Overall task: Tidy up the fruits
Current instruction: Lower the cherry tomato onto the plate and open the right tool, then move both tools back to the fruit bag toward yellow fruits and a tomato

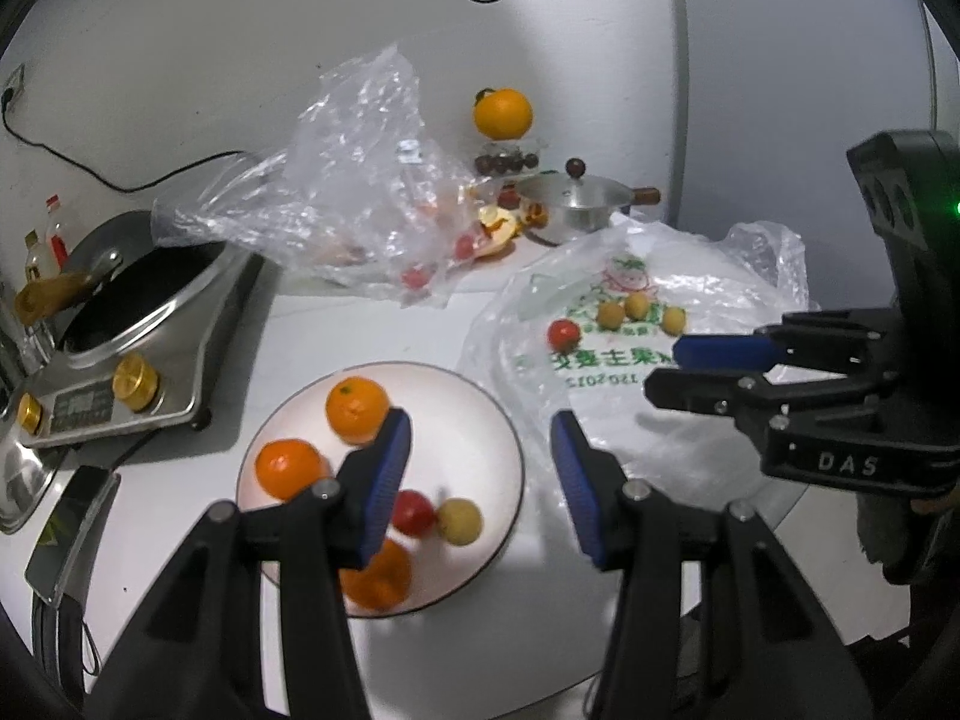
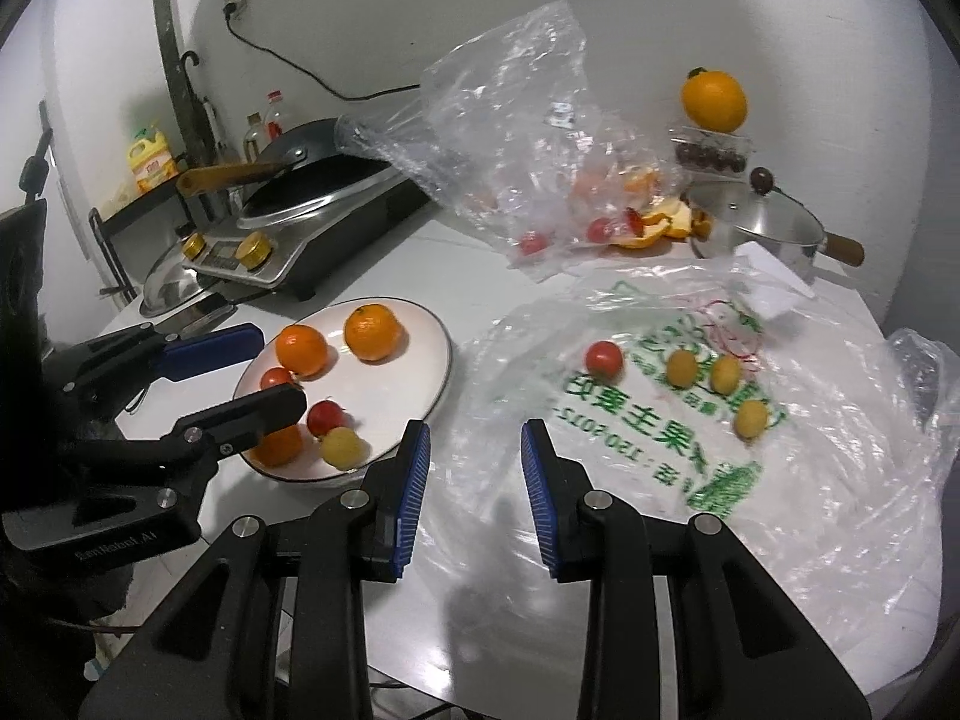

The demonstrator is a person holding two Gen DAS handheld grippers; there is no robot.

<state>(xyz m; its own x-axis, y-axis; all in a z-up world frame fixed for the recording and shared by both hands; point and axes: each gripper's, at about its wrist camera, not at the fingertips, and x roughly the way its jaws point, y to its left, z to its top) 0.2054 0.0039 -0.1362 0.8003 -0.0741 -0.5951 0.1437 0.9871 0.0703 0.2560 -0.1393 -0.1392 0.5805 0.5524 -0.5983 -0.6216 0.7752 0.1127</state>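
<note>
Both tongs hang released and empty: left tongs over the plate, right tongs over the printed bag; a crumpled clear bag and stove stand behind.

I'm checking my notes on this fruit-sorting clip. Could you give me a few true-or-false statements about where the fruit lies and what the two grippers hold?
1. The round white plate holds three oranges. True.
2. One small red tomato lies on the printed white plastic bag. True.
3. The right gripper is clamped on a yellow fruit. False: nothing sits between its blue pads.
4. Three small yellow fruits lie on the printed bag. True.
5. The left gripper grips an orange. False: its jaws stand apart and empty above the plate.
6. The steel lidded pot stands on the plate. False: it stands behind the bag.
</note>
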